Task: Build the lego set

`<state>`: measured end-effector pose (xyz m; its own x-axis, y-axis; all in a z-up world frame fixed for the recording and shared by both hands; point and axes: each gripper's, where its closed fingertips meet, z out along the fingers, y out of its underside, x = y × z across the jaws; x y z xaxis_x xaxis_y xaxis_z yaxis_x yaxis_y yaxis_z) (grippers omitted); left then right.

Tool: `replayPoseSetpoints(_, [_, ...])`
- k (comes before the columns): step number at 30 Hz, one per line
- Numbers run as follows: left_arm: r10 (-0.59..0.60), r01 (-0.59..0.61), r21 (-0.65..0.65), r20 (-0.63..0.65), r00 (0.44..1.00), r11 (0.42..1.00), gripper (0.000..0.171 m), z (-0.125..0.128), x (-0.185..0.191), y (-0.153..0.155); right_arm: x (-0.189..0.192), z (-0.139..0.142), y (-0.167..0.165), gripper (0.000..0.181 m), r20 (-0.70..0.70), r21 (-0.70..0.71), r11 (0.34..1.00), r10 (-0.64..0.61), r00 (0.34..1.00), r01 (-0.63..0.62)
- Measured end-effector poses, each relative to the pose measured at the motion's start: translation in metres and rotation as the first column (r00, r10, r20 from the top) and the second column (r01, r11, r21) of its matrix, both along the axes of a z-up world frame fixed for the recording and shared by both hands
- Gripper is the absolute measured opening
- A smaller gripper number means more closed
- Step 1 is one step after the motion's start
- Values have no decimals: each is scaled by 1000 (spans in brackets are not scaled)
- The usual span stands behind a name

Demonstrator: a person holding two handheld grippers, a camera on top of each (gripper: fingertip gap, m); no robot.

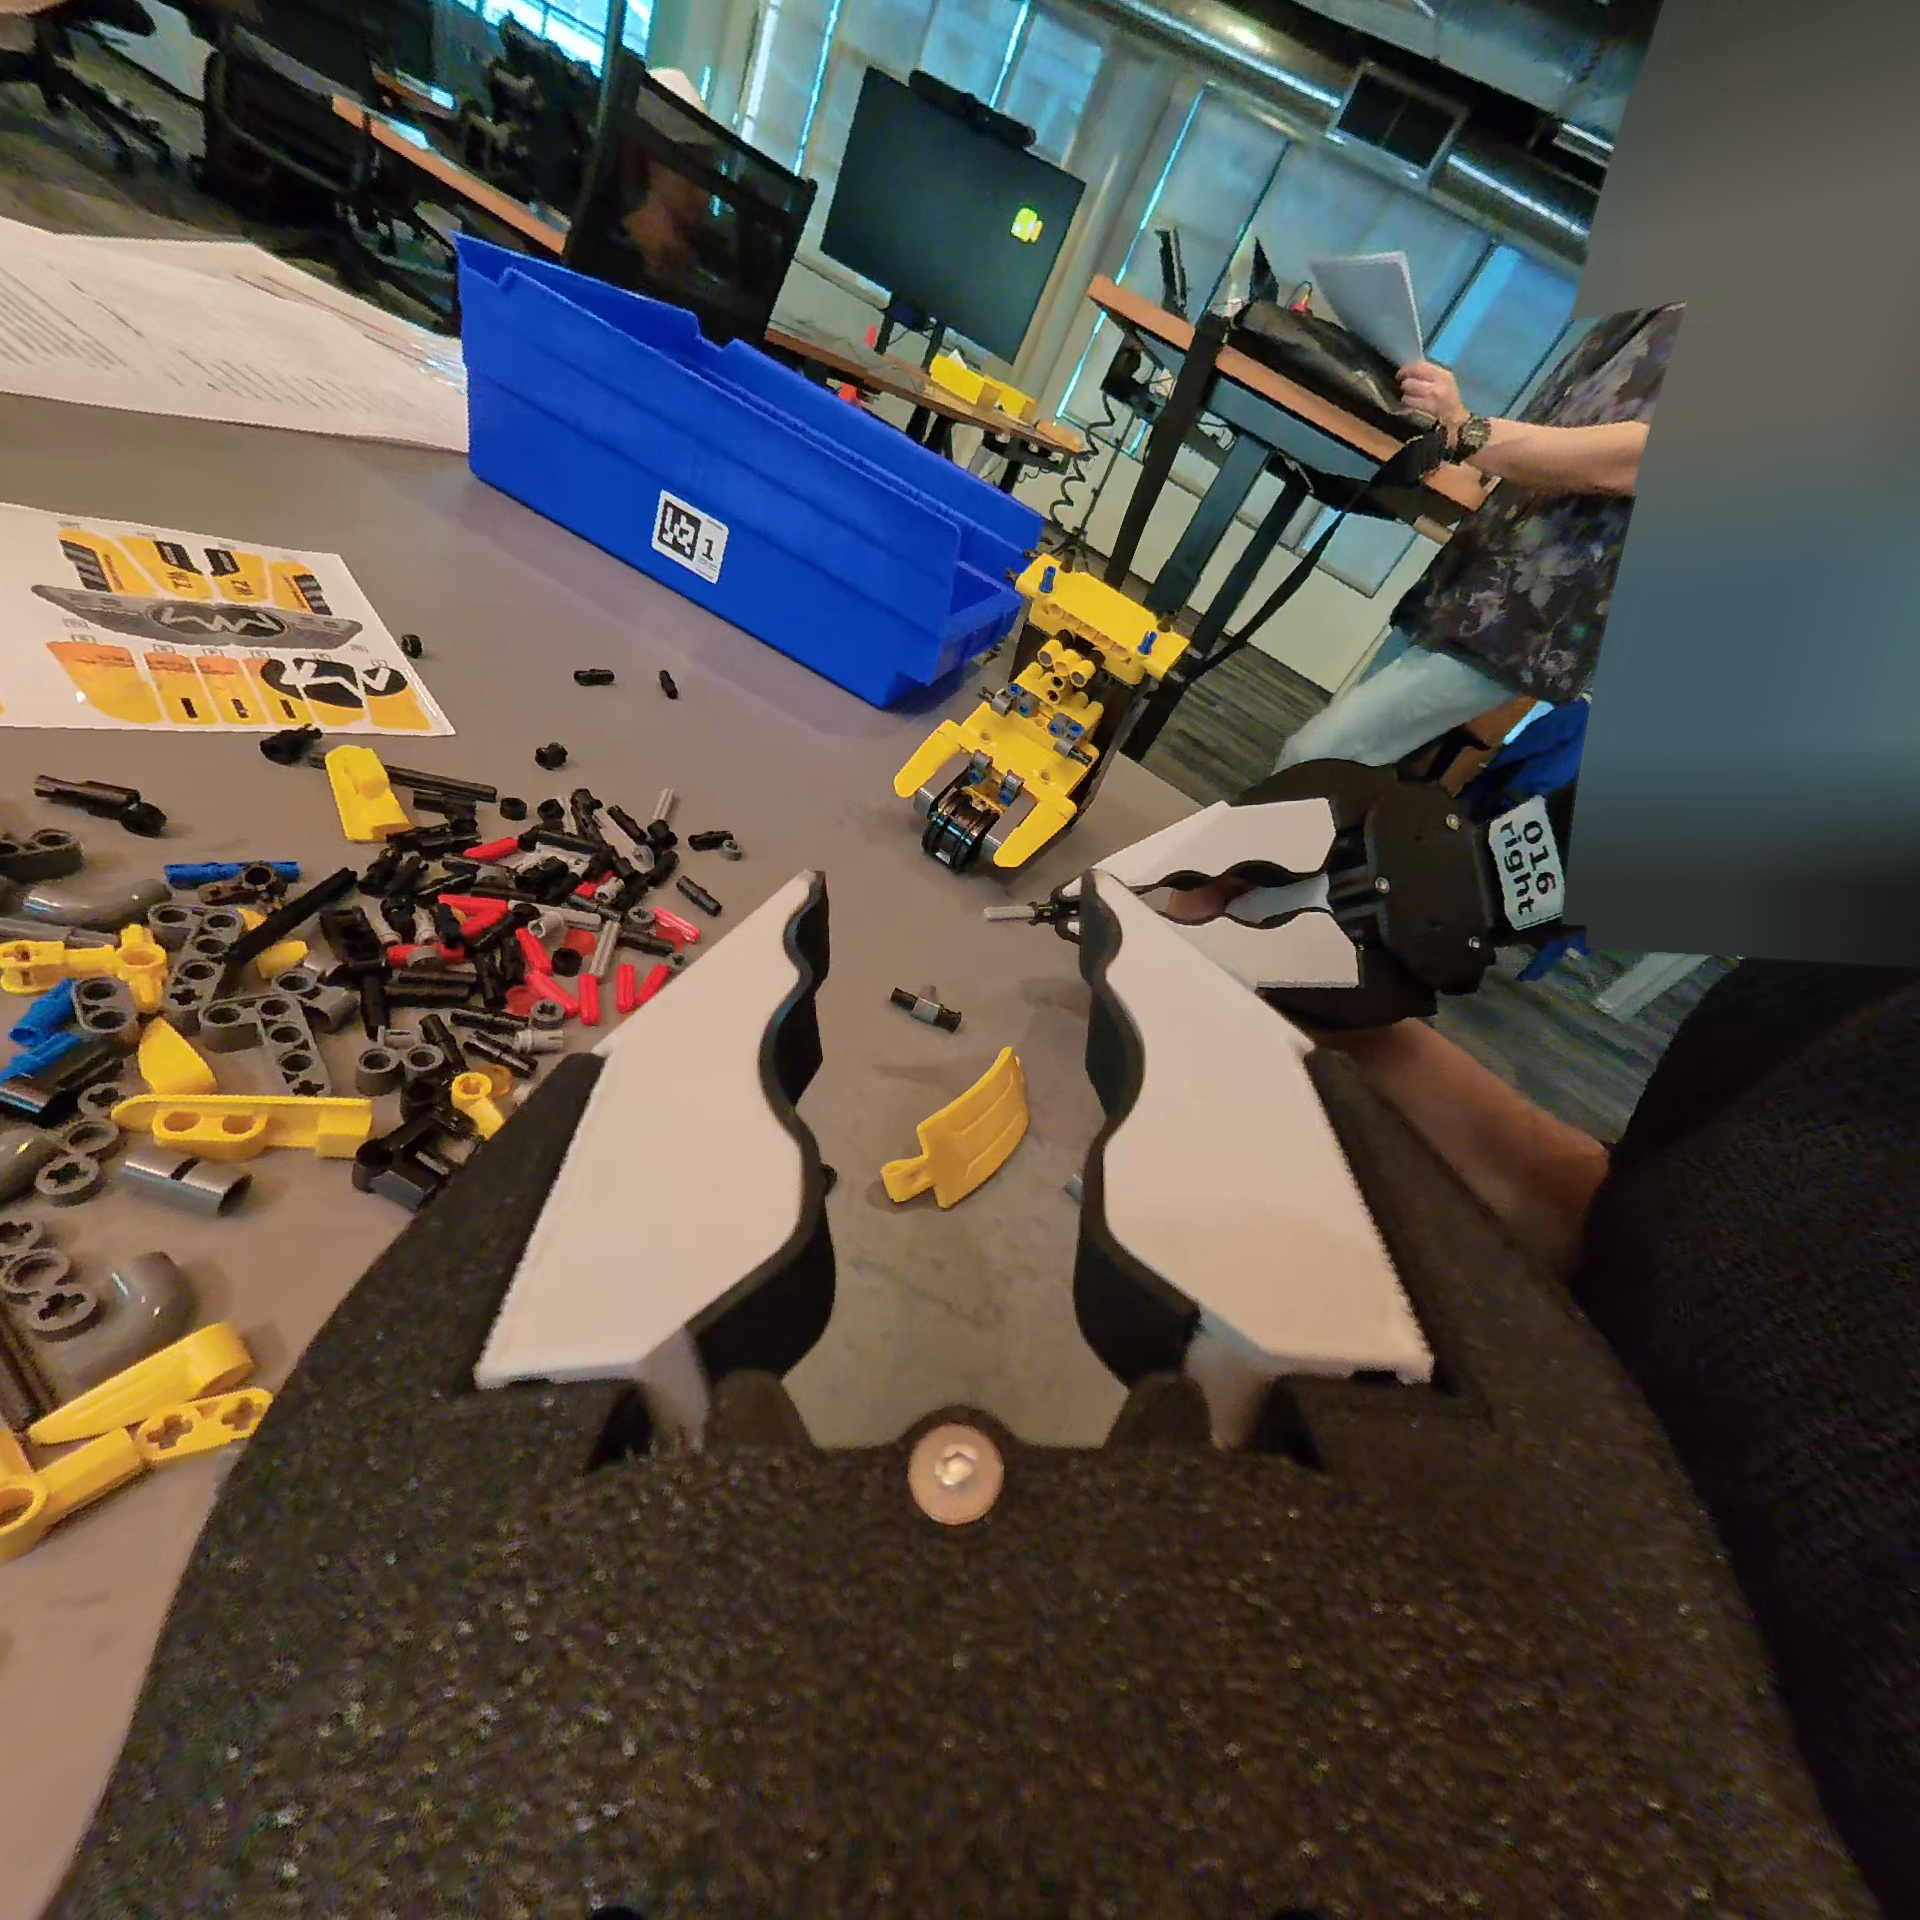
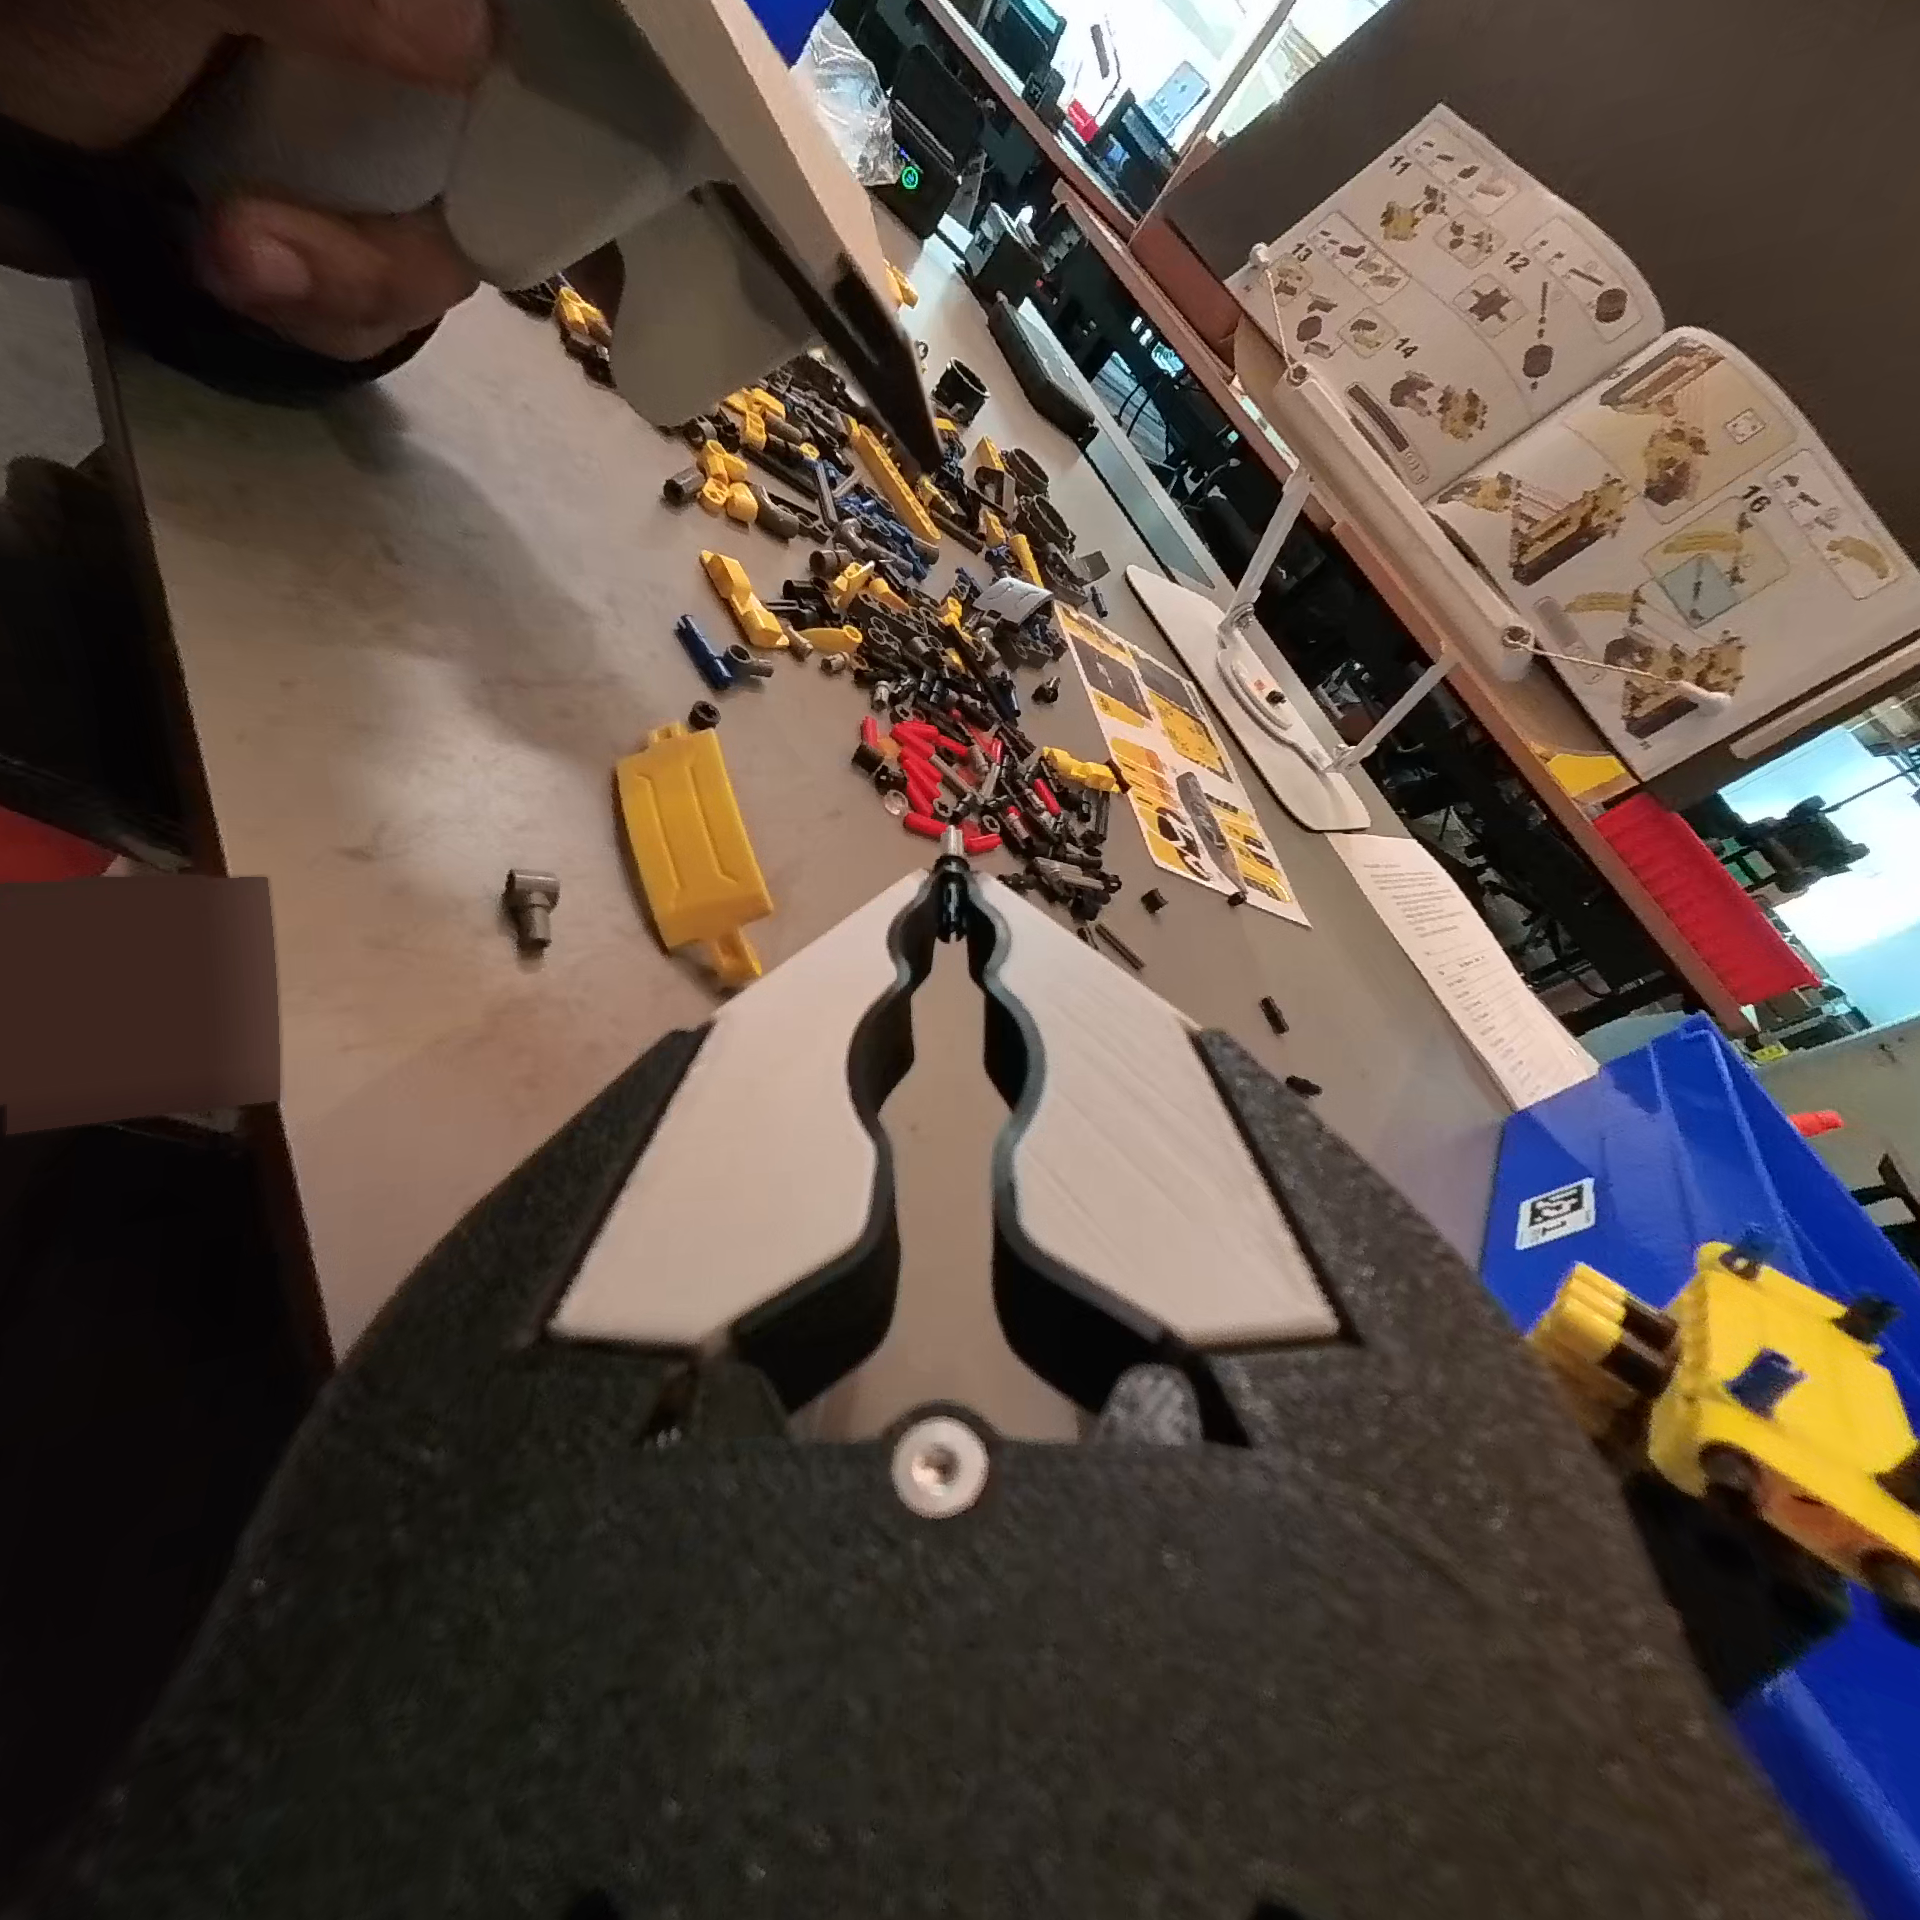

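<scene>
My left gripper [image 1: 954, 902] is open and empty, low over the grey table [image 1: 582, 582]. A curved yellow panel [image 1: 961, 1132] and a small black and grey pin [image 1: 925, 1008] lie on the table between its fingers. My right gripper [image 2: 951, 906] is shut on a small black pin with a grey tip [image 2: 951, 868], which sticks out past its fingertips. In the left wrist view the right gripper [image 1: 1075, 914] comes in from the right, its pin [image 1: 1018, 912] just off my left gripper's right fingertip. The yellow panel [image 2: 691, 842] lies left of the right gripper.
A pile of black, red, yellow and grey parts [image 1: 416, 935] covers the left of the table. A partly built yellow model [image 1: 1023, 727] stands by a blue bin [image 1: 727, 468]. A sticker sheet [image 1: 208, 623], an open instruction booklet [image 2: 1558, 416] and a white lamp base [image 2: 1247, 707] are nearby. A person [image 1: 1507, 540] stands behind. The grippers' ends are close to 9 cm from one another.
</scene>
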<state>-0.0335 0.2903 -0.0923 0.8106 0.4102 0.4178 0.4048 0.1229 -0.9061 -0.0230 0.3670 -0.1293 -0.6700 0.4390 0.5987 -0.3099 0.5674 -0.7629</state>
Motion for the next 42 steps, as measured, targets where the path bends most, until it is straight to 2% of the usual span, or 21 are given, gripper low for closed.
replayPoseSetpoints(14, [10,-12,-36,-45,999,999,48,0,3,2,2,7,1,3,0,-52,998,20,1000,-20])
replayPoseSetpoints(22, [12,-13,-21,-40,999,1000,48,1,2,0,4,23,8,3,15,-179,983,48,999,-44])
replayPoseSetpoints(29, [20,-19,13,-40,999,1000,48,5,2,-4,9,46,22,3,-6,-346,935,84,996,-81])
replayPoseSetpoints(34, [-13,14,9,-36,999,1000,48,4,5,0,11,48,23,3,-1,-367,925,106,994,-99])
replayPoseSetpoints(36, [-55,56,19,-45,997,998,48,6,10,4,15,48,21,3,-24,-357,927,112,993,-113])
replayPoseSetpoints(39, [-120,121,31,-36,992,992,48,6,19,10,16,54,24,3,-128,-345,935,41,991,-83])
replayPoseSetpoints(42, [-223,217,94,54,973,972,42,4,32,22,19,60,25,3,-291,-295,955,-53,955,-37])
